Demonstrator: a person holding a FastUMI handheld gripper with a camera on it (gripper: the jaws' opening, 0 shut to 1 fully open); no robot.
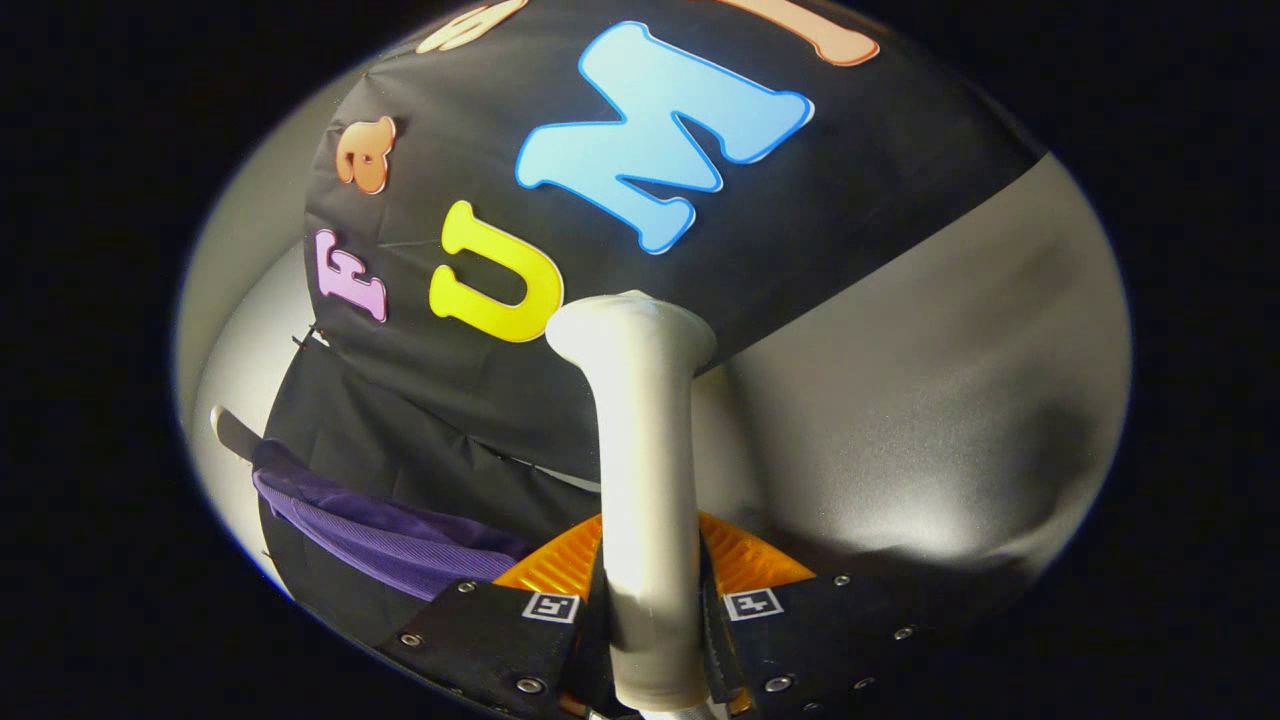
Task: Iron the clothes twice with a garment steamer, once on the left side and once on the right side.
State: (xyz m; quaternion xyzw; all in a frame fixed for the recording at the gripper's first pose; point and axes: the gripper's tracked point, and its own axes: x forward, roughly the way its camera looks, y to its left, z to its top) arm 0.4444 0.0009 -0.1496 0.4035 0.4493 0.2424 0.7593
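The booth's black cloth wall (800,210) takes up the far background, tilted in the gripper view, with a pale grey surface (930,400) spreading beside it beyond the fingers. Below and to one side of the wall cloth hangs a darker cloth panel, and against it lies the purple garment (380,535), its ribbed fabric folded in a band that runs from a pale hanger tip (222,425) down toward the fingers. The garment sits off to the side of the fingers, apart from the steamer.

The garment steamer (640,480) rises as a pale, rounded handle straight up between the fingers, its broader top end reaching over the lower edge of the wall cloth. The gripper (650,600) is closed on this handle: both fingers press against its sides low down, with ribbed pads (755,562) showing on either side of it. Small square markers (551,606) sit on the finger bodies just beside the handle.
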